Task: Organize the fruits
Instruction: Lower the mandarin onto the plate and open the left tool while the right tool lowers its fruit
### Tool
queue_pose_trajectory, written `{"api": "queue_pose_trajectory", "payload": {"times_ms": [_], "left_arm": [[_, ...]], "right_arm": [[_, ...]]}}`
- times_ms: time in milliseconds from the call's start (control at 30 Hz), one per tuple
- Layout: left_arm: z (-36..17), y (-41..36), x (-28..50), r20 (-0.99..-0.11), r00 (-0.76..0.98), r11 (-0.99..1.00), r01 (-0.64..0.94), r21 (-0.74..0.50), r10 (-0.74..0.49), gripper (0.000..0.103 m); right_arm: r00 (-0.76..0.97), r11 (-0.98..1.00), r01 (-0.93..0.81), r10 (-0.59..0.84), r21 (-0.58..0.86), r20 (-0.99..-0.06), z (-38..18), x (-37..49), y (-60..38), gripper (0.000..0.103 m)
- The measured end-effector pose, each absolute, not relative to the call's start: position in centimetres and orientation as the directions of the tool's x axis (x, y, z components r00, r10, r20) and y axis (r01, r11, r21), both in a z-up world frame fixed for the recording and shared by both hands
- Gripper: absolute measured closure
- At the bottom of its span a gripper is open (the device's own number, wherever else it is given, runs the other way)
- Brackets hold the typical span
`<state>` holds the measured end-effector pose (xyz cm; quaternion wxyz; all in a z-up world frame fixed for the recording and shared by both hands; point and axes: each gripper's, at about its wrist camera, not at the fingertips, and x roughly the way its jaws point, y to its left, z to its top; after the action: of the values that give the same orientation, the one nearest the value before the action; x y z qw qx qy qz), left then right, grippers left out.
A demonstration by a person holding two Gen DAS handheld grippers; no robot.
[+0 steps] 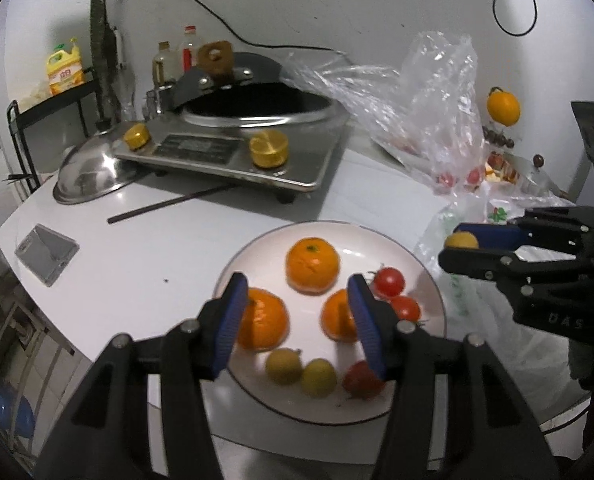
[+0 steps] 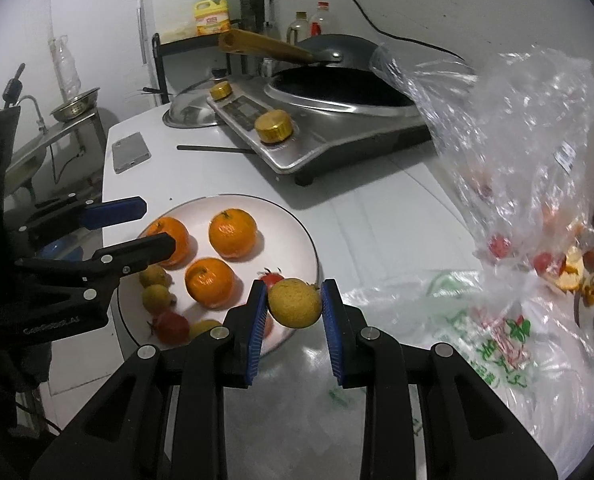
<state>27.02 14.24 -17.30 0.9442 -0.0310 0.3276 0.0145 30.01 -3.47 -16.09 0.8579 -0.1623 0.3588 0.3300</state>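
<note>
White countertop point(image 2: 377, 208) in a cramped kitchen carries the scene, with a round white plate point(image 2: 297, 224) as its centre. Nearest the right wrist camera, the right gripper point(image 2: 295, 306) has its blue pads clamped on a small yellow fruit point(image 2: 295, 302), held in the air just off the plate's near-right rim. Over the plate's opposite side hangs the left gripper point(image 1: 295, 320), its jaws spread wide and holding nothing. On the plate lie three mandarins point(image 1: 313, 266), small red tomatoes point(image 1: 390, 282) and more yellow fruits point(image 1: 284, 366).

The step in hand looks like a placement: the fruit would best go beside the other yellow ones at the plate's near edge, lowered until it touches before the pads part, since a round fruit dropped from height may roll off the rim.

Right of the plate, a crumpled clear plastic bag point(image 2: 509, 140) holds more red and orange pieces, too blurred to name. Beyond the plate stands a steel induction cooker point(image 1: 233, 148) with gold knobs, a wok point(image 2: 337, 54) behind it. Black gripper bodies hide part of the plate in both views, so the fruit count is uncertain.
</note>
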Motion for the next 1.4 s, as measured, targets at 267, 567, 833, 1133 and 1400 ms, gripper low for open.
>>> {"api": "queue_pose_trajectory", "payload": {"times_ms": [267, 567, 833, 1133, 1400], "left_arm": [[-17.4, 16.8, 26.5, -0.594, 0.802, 0.993, -0.108, -0.038, 0.064, 0.049], [-18.1, 18.8, 26.6, -0.591, 0.802, 0.987, -0.146, -0.059, 0.083, 0.049], [-18.3, 19.8, 26.9, -0.584, 0.806, 0.982, -0.174, -0.075, 0.098, 0.049], [-18.7, 20.7, 27.0, -0.591, 0.798, 0.976, -0.2, -0.081, 0.115, 0.049], [-19.0, 21.1, 26.8, -0.597, 0.793, 0.972, -0.214, -0.092, 0.118, 0.049]], "right_arm": [[0.499, 0.691, -0.722, 0.48, -0.04, -0.721, -16.3, 30.6, -0.3, 0.073], [0.487, 0.684, -0.728, 0.463, -0.052, -0.74, -17.7, 32.5, 1.9, 0.073], [0.482, 0.687, -0.724, 0.443, -0.058, -0.756, -19.1, 33.7, 2.5, 0.073], [0.484, 0.69, -0.718, 0.403, -0.089, -0.776, -20.3, 34.2, 2.9, 0.073], [0.504, 0.689, -0.713, 0.372, -0.131, -0.78, -21.1, 34.1, 3.1, 0.073]]}}
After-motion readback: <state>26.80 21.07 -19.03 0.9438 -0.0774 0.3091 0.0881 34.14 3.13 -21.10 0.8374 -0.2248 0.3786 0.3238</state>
